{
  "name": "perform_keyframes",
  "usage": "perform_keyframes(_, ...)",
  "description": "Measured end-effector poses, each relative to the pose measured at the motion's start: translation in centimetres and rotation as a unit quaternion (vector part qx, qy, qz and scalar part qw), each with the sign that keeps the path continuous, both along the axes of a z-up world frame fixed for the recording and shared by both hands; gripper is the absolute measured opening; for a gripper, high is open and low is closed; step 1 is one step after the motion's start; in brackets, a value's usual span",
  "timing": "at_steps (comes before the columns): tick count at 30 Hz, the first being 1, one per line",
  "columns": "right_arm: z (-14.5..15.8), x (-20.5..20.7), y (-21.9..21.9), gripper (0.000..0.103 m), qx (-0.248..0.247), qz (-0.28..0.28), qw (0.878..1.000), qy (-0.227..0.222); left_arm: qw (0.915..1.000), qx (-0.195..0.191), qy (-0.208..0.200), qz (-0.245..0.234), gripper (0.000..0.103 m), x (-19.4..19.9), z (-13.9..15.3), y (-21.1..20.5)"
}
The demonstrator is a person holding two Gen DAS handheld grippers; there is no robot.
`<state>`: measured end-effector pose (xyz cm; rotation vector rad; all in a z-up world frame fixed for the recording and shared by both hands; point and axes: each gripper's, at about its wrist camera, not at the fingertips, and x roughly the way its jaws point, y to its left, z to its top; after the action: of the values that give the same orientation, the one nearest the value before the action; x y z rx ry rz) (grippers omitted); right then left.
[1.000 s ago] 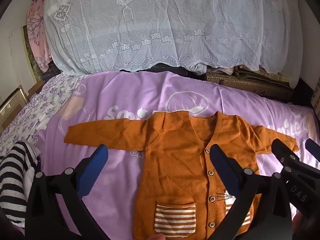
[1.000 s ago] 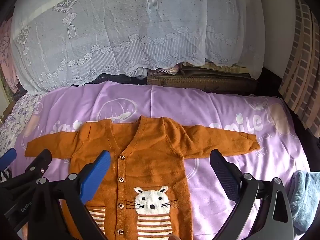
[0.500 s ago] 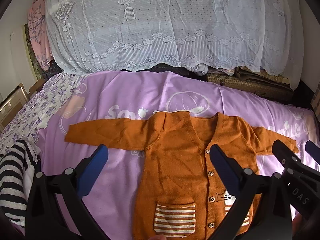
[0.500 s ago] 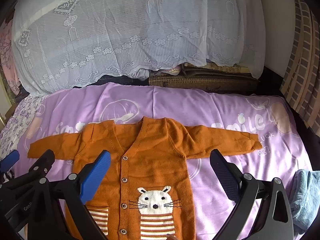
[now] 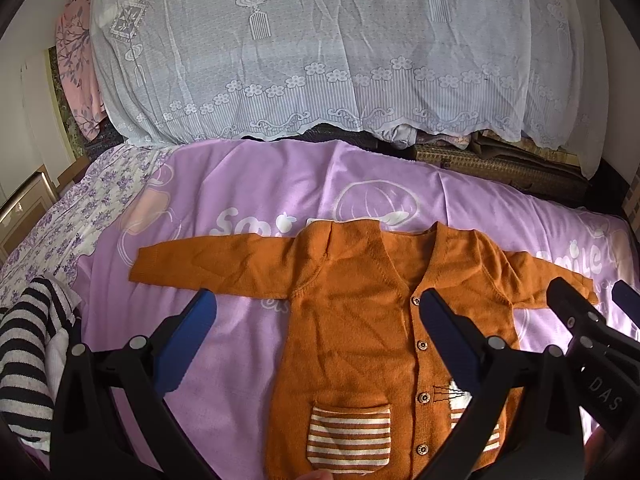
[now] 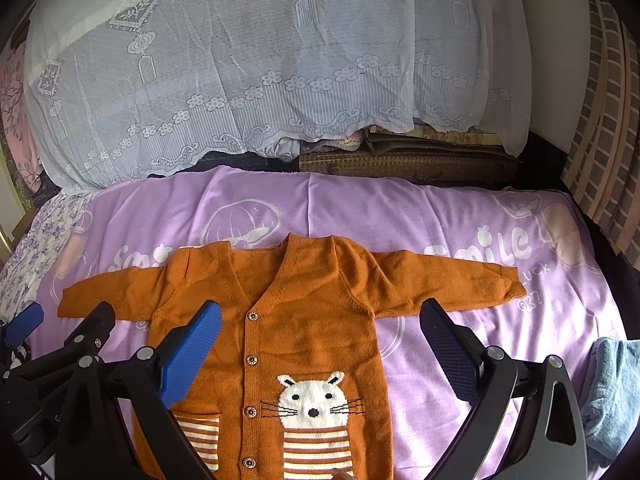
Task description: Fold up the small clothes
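Cardigan (image 5: 360, 320), orange and buttoned, lies face-up mid-bed on the purple sheet (image 5: 248, 184), sleeves spread toward the side edges, so folding can probably start at either sleeve. Left hand-held gripper (image 5: 316, 320) and right hand-held gripper (image 6: 320, 332) hover above it, jaws released, holding nothing.

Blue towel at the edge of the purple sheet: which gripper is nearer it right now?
Right. The right gripper hangs open over the orange cardigan, with the blue towel just past its right-hand finger. The left gripper is farther away, over the cardigan's other side.
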<state>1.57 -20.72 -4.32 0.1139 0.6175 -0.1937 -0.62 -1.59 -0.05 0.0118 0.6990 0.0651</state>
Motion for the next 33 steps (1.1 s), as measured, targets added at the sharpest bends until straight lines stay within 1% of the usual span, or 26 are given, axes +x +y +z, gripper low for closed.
perform_keyframes(33, -0.14, 0.03, 0.26, 0.1, 0.006, 0.001, 1.0, 0.003, 1.0, -0.002, 0.003, 0.001, 0.099, -0.4, -0.43, 0.41)
